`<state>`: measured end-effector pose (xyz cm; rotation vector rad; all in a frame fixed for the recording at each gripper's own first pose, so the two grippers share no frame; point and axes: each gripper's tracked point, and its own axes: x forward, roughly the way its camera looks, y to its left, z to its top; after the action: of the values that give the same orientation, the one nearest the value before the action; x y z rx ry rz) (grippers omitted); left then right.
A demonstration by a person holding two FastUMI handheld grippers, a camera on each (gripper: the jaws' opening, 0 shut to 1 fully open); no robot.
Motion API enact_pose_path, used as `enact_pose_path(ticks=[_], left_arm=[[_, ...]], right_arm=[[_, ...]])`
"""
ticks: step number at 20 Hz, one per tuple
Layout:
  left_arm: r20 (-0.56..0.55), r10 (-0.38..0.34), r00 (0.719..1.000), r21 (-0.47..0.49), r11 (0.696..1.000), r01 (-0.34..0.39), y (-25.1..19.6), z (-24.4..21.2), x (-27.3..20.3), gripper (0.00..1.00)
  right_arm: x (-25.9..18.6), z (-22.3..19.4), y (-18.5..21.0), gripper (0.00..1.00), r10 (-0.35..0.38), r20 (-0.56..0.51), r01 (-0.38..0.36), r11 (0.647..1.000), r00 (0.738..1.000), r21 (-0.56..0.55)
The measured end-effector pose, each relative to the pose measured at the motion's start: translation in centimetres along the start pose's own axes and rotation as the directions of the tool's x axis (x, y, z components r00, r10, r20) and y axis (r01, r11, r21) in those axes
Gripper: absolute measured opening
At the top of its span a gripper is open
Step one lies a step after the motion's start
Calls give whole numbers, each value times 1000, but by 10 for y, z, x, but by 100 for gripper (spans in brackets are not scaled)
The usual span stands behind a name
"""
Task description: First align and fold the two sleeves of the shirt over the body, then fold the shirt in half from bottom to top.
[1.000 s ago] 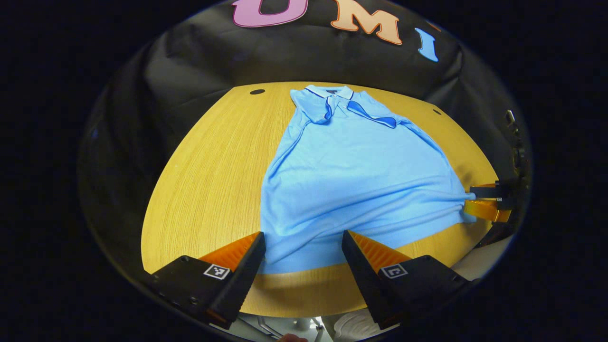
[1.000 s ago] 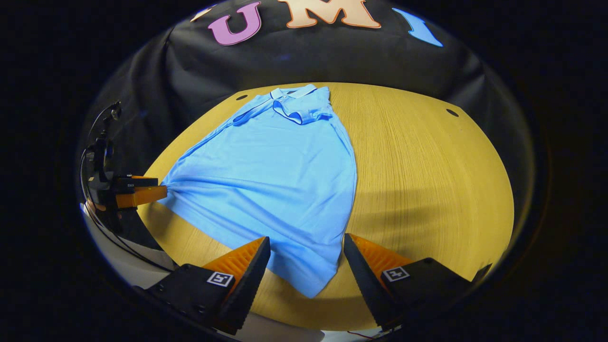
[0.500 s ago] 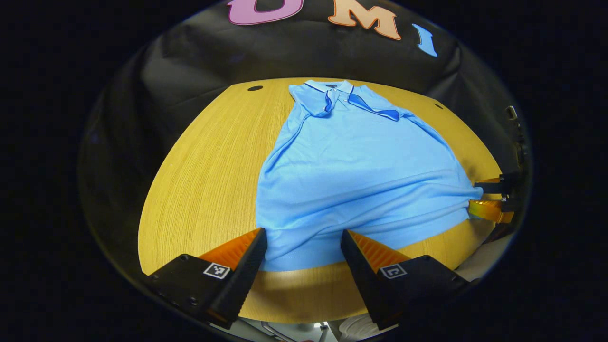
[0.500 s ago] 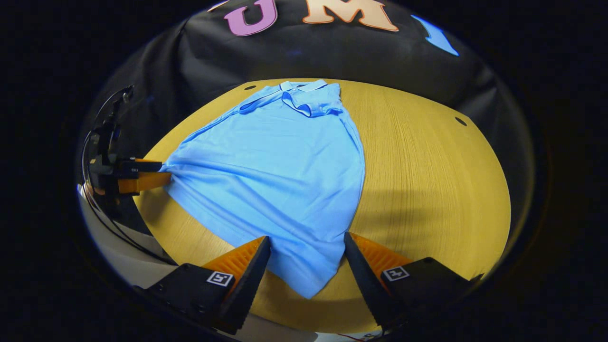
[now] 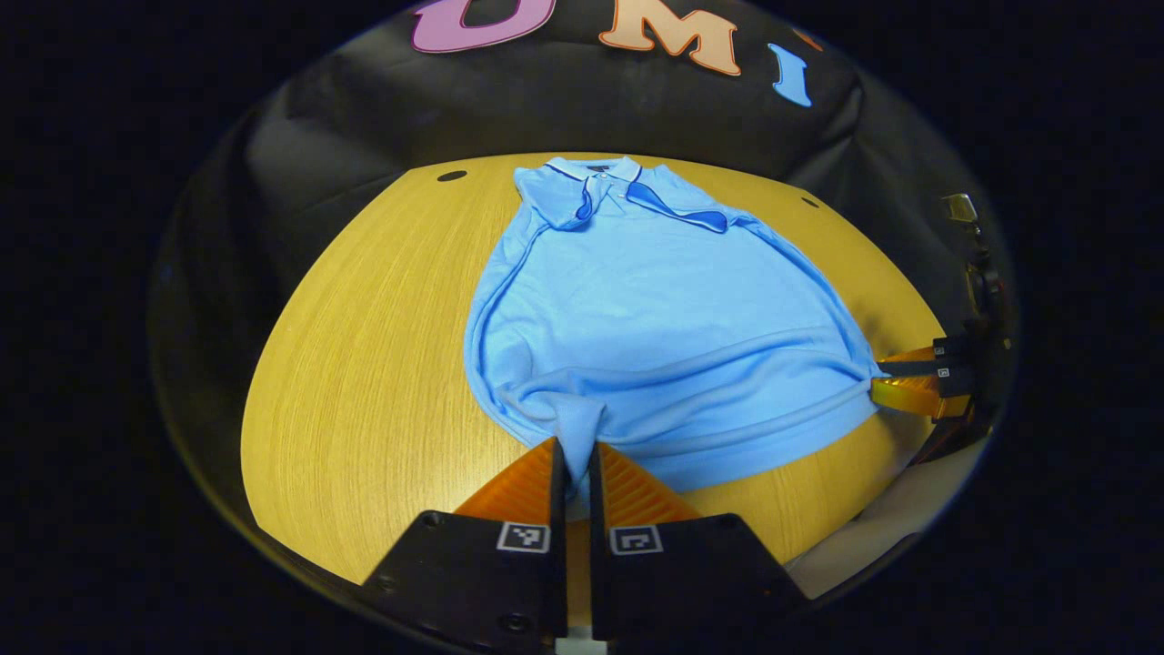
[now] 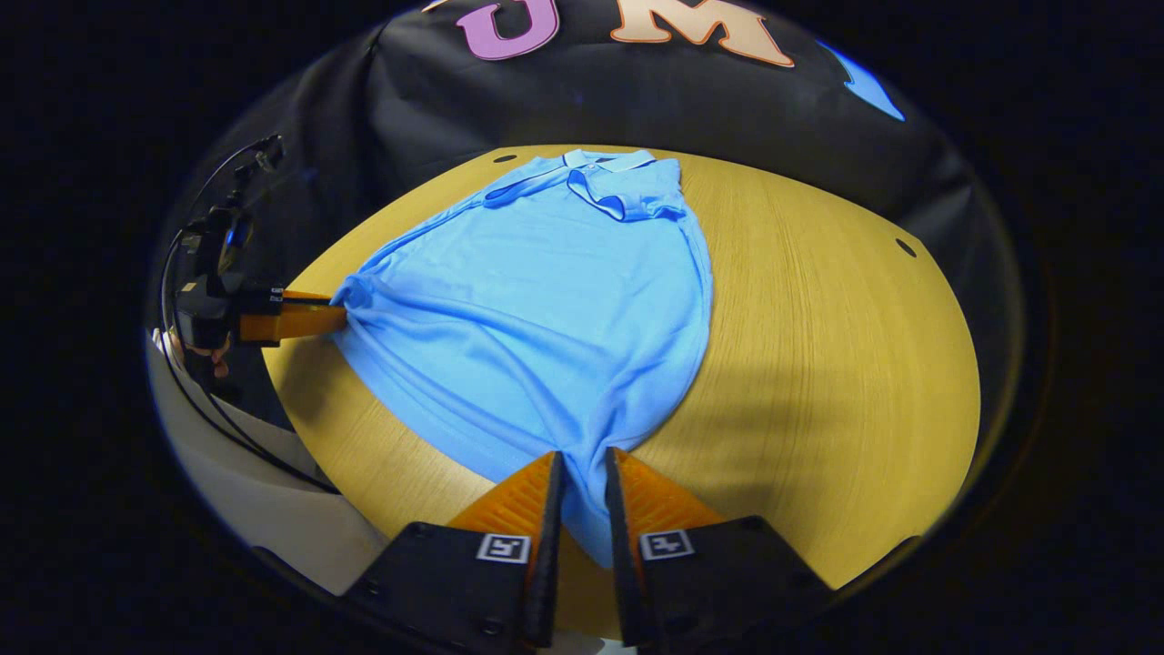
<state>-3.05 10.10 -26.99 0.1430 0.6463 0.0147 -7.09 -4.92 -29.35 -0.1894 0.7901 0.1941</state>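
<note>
While shirt (image 5: 664, 318) lies flat, both tongs pinch its hem corners.

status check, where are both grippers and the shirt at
Left gripper shut on blue polo shirt hem corner. Right gripper shut on the other hem corner. Sleeves folded in, shirt flat on wooden table. Nothing in the way.

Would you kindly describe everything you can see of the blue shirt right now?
The shirt is a light blue short-sleeved polo of soft knit-looking fabric, with a collar and dark-edged trim at the far end. It lies front up on the wooden table, both sleeves already folded over the chest. The bottom hem faces the grippers and is bunched and wrinkled at its two corners. The left gripper is shut on one hem corner and the right gripper on the other; the bottom-to-top fold is not yet done.
</note>
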Motion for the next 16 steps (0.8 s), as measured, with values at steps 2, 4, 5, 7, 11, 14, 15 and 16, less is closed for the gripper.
enact_pose_path(ticks=[2, 4, 5, 7, 11, 14, 15, 16], left_arm=[[24, -13, 1000, -47, 999, 14, 1, 2, -2, 3], [39, -26, 999, -93, 995, 30, 1, 2, -1, 0], [39, -27, 999, -98, 995, 30, 1, 2, -1, 0], [37, -7, 999, -92, 996, 10, 2, 3, -1, 0], [44, 24, 999, -123, 992, -19, 4, 13, -2, 0], [106, 29, 994, -181, 983, -9, 5, 43, -12, 0], [131, 35, 991, -189, 982, -10, 8, 55, -14, 0], [151, 40, 988, -192, 981, -11, 10, 66, -16, 0]], right_arm=[[0, 1, 0, 12, -8, 2, 8, 1000, 1000, 9], [0, 1, 1, 5, -25, 7, 25, 1000, 1000, 12], [-2, 0, 1, 5, -33, 4, 33, 999, 999, 2], [-3, 3, 1, 5, -51, 8, 51, 999, 999, -15], [-4, 19, -4, 3, -75, 35, 75, 997, 997, 18], [-7, 46, -9, 3, -95, 83, 93, 995, 992, 36], [-7, 55, -10, 3, -102, 102, 98, 995, 990, 35], [-7, 67, -12, 3, -105, 118, 102, 994, 987, 33]])
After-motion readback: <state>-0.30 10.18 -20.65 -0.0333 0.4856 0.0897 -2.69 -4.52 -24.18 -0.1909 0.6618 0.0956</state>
